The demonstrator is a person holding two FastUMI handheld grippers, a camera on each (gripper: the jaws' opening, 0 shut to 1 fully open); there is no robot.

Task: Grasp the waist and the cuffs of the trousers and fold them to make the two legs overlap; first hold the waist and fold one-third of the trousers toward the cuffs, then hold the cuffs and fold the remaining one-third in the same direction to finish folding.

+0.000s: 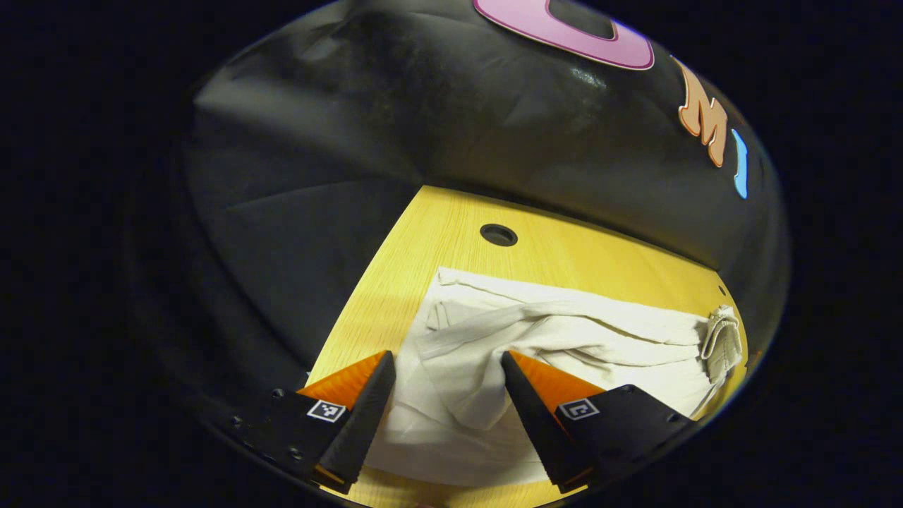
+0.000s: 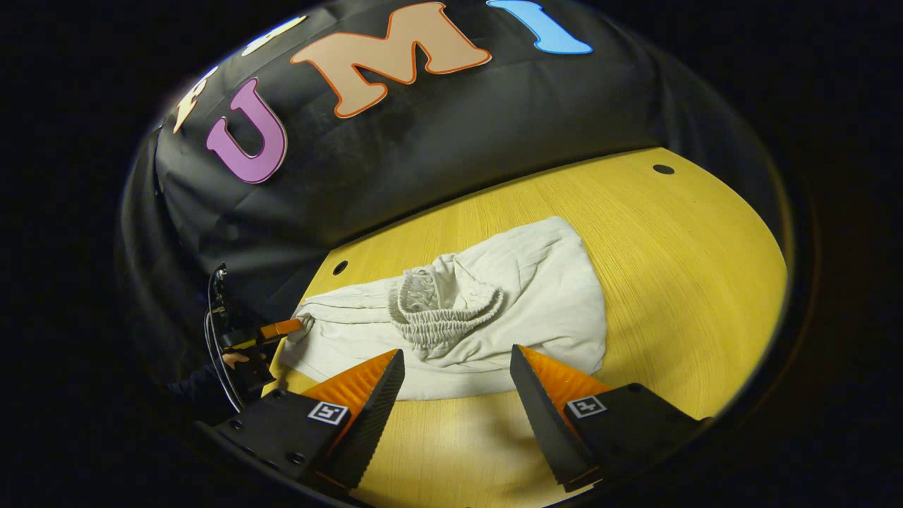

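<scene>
On the yellow wood-grain desk (image 2: 677, 240) lie the off-white trousers (image 2: 536, 296) — rumpled rather than flat, spread from near the desk's left end toward its middle in the right gripper view. They look like light, soft, limp cloth: no stiffness to hold a crease, so any lifted edge would likely sag and drag the layers under it. The cloth seems matte and not slippery, and nothing about it is fragile.

Best holds, as I judge it, are the thick parts. The gathered elastic waistband (image 2: 441, 317) sits bunched on top near the middle — a firm ridge to pinch. The leg end (image 1: 451, 331) nearest the left gripper (image 1: 446, 367) is creased and loose.

Left gripper jaws stand open, straddling that leg end without pressing it. Right gripper (image 2: 457, 363) jaws are open too, hovering just short of the waistband.

Small square black-and-white markers sit on both grippers' bodies; I see no brand tag or readable writing on the trousers themselves.
</scene>
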